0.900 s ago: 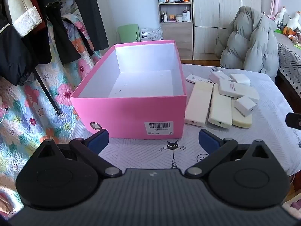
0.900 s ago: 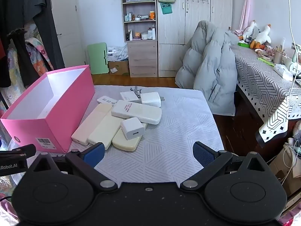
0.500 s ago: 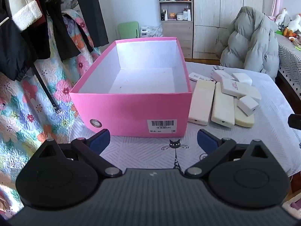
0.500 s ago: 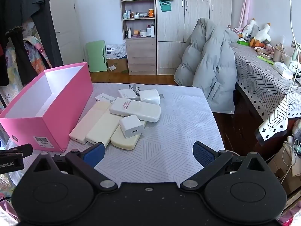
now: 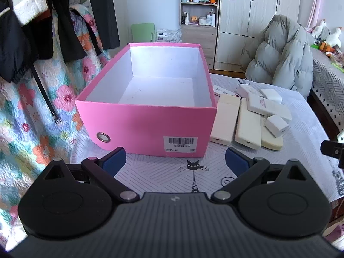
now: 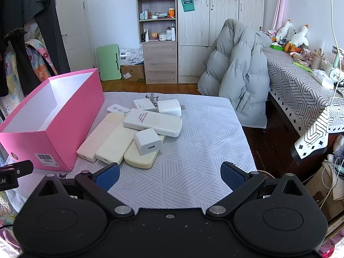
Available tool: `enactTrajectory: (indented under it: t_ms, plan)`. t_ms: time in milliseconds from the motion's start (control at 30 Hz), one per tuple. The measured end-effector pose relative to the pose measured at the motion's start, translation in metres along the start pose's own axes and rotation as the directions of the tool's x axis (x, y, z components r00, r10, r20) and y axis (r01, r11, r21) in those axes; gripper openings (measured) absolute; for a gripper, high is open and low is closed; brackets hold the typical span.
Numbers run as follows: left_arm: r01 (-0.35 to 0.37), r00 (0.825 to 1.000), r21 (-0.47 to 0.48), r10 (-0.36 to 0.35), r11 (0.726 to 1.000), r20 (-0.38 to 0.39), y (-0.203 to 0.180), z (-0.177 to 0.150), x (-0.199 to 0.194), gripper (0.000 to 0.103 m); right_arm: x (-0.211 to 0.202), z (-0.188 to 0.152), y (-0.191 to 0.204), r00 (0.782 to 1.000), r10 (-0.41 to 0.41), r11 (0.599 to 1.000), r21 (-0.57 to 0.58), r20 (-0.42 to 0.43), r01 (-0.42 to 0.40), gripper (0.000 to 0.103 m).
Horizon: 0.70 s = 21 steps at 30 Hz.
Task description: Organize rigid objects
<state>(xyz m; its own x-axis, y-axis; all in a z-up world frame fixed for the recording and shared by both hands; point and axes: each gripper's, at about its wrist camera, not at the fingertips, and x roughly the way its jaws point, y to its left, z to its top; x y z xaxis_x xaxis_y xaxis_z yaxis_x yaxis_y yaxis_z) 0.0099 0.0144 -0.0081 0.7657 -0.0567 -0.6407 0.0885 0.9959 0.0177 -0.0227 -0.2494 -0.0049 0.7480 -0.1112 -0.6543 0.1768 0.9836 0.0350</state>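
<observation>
Chargers and power banks lay heaped just right of the empty pink box on the desk, within easy reach; both claws, left and right, gaped wide, holding nothing.

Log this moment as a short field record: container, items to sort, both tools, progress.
container: pink box, open top, nothing visible inside
items: white and cream power banks and chargers piled on the tablecloth right of the box
top of pile: one white charger resting on a cream power bank
left tool: open, holding nothing, facing the box
right tool: open, holding nothing, short of the pile
progress: nothing boxed yet
</observation>
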Motion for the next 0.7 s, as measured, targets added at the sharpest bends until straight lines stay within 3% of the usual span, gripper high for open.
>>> enactTrajectory:
  t_ms: [700]
  plan:
    - [-0.054, 0.998, 0.013, 0.054, 0.998, 0.044, 0.0032, 0.0025, -0.0052, 0.102, -0.0047, -0.0004, 0.0053, 0.999, 0.015, 0.999, -0.029, 0.045, -0.014, 0.102]
